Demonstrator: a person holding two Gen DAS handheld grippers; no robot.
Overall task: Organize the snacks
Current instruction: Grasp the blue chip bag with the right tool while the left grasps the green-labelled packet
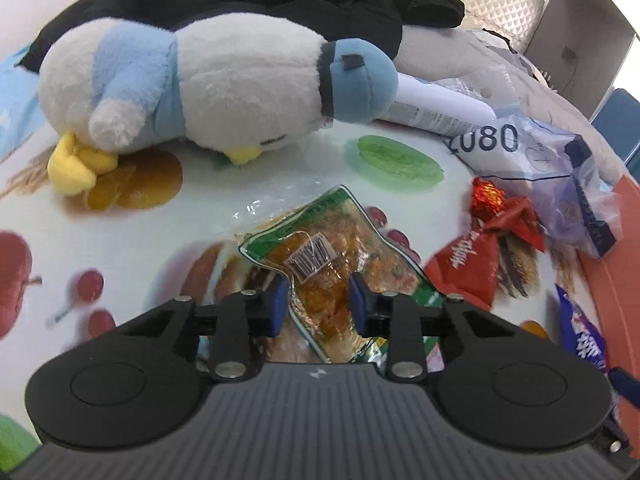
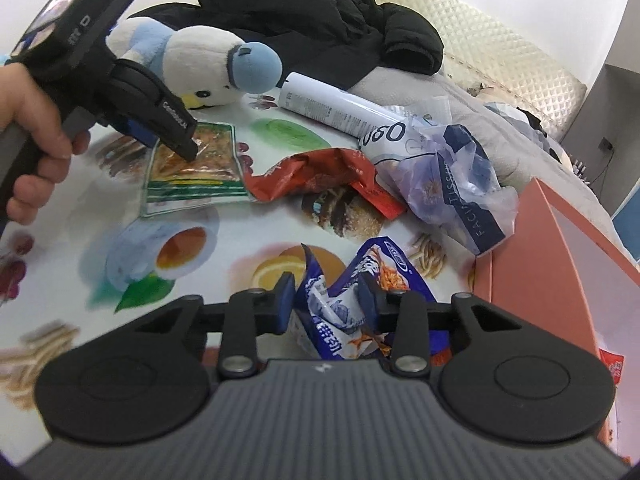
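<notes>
Left jaws pinch the green snack packet [image 1: 320, 264]; right jaws pinch the blue snack packet [image 2: 340, 300].

Both views were bright and evenly lit, with soft, faint shadows under the plush bird [image 1: 208, 92] and beneath the gripper bodies. Small white glints sat on the green snack packet [image 1: 332, 264] and on the red foil wrapper [image 1: 486, 196]. The black jacket [image 2: 320, 20] was so dark that its folds barely showed. Fisheye distortion bent the fruit-print tablecloth [image 2: 240, 236] into a dome, and detail smeared towards the edges, most of all at the left of each view. The upper corners were washed out to near white.
</notes>
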